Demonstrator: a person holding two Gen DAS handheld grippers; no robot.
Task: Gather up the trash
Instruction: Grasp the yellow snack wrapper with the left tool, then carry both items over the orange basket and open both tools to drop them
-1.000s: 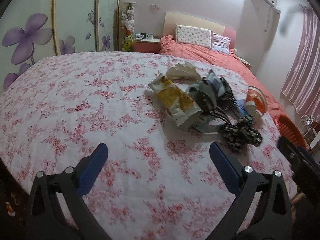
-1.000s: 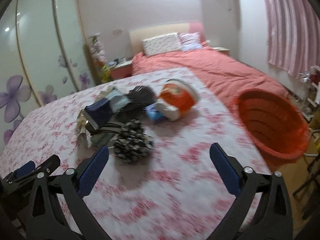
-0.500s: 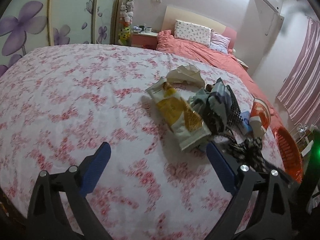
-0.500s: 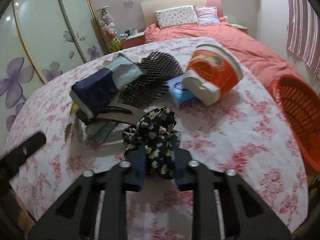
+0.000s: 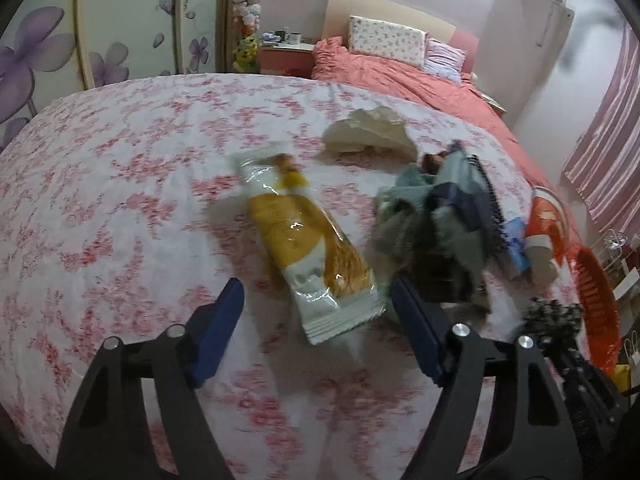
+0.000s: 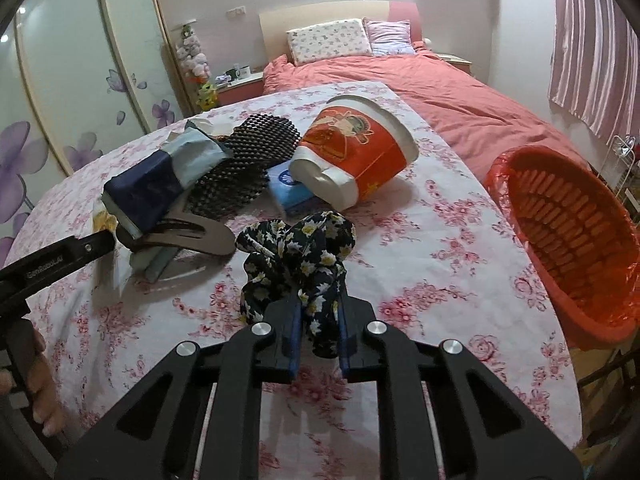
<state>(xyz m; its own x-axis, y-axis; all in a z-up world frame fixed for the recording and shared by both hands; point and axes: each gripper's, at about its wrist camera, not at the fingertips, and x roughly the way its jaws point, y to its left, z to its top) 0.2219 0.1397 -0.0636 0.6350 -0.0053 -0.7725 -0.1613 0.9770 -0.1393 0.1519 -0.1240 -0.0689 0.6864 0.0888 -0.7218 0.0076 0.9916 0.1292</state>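
My right gripper (image 6: 318,320) is shut on a black floral cloth (image 6: 298,248), which it holds just above the table. My left gripper (image 5: 316,316) is open, its jaws either side of the near end of a yellow and white snack wrapper (image 5: 308,240) lying flat. A crumpled tissue (image 5: 368,132) lies beyond the wrapper. A red and white paper tub (image 6: 356,152) lies on its side beside a small blue pack (image 6: 292,188). An orange basket (image 6: 576,240) stands off the table's right edge.
A heap of blue-grey packaging (image 6: 160,184), black mesh (image 6: 248,164) and a dark hair clip (image 6: 188,236) sits mid-table on the floral tablecloth (image 5: 120,184). A red bed (image 6: 440,92) and wardrobe doors (image 5: 120,20) stand behind. The left gripper's arm (image 6: 52,268) shows in the right view.
My right gripper closed on the floral cloth and lifted it slightly. My left gripper moved forward to straddle the wrapper's near end.
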